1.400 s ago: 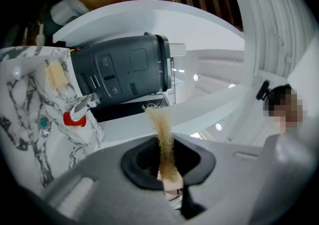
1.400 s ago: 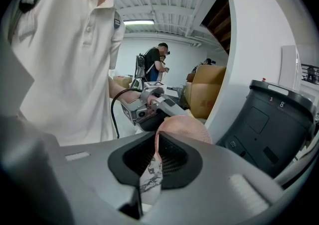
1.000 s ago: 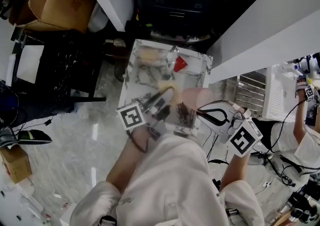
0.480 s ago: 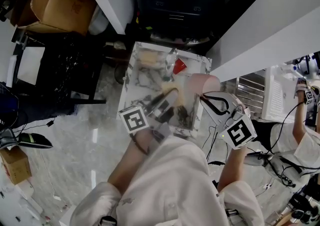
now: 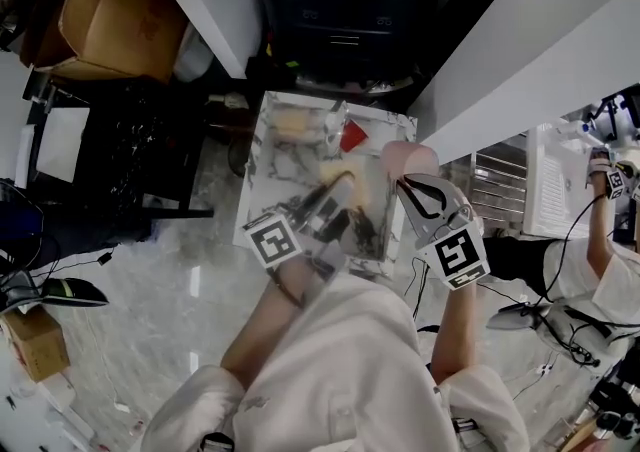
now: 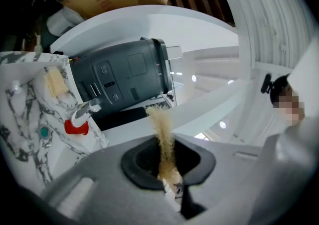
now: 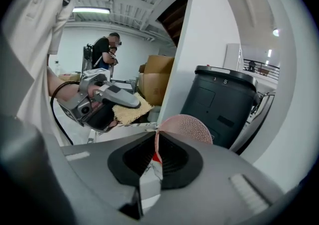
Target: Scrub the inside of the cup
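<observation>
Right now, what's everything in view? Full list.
cup: 1, pink, by the table's right edge, rim in the right fingers
pad: 1, tan, in the left fingers
table: 1, white marble pattern, centre
sponge: 1, tan, on the table's far side
red thing: 1, red with a silvery top, on the table near the sponge; can't tell what it is
bin: 1, dark grey, beyond the table
box: 1, brown cardboard, far left
other person: 1, white top, right edge
left gripper: 1, grey, shut on the pad
right gripper: 1, grey, shut on the cup
</observation>
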A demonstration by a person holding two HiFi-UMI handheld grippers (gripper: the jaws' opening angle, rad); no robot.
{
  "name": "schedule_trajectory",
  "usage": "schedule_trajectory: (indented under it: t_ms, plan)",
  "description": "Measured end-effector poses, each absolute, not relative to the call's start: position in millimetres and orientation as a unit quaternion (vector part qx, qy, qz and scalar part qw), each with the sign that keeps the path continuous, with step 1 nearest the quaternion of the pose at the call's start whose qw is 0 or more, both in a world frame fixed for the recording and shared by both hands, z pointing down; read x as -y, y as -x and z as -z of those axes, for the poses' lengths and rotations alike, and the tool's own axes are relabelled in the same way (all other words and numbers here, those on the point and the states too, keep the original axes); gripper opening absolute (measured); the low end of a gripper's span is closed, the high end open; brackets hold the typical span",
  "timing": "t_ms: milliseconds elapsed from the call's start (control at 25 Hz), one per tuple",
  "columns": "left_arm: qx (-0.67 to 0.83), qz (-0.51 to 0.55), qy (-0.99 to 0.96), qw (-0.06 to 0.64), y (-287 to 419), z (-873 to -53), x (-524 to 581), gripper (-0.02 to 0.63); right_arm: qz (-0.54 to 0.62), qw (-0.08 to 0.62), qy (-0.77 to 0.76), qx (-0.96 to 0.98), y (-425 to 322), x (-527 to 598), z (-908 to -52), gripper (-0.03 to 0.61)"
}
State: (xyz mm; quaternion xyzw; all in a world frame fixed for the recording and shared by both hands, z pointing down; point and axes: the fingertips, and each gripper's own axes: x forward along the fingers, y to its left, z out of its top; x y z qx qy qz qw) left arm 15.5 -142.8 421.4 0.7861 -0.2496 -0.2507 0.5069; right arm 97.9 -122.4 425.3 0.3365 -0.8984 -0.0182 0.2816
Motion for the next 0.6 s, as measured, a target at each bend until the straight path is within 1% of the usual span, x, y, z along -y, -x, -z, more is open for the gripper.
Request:
schedule_trajectory:
  t_ms: [200, 600]
  plan:
    - [0.244, 0.242, -0.790, 0.507, -21, -424, 138, 0.025, 0.008, 0.283, -0.364, 0.887, -104, 120, -437, 0.016]
    - [0.255, 0.230, -0.790, 0.508, -22, -428, 136, 0.024, -0.002, 0.280, -0.367, 0.887, -105, 113, -443, 0.015]
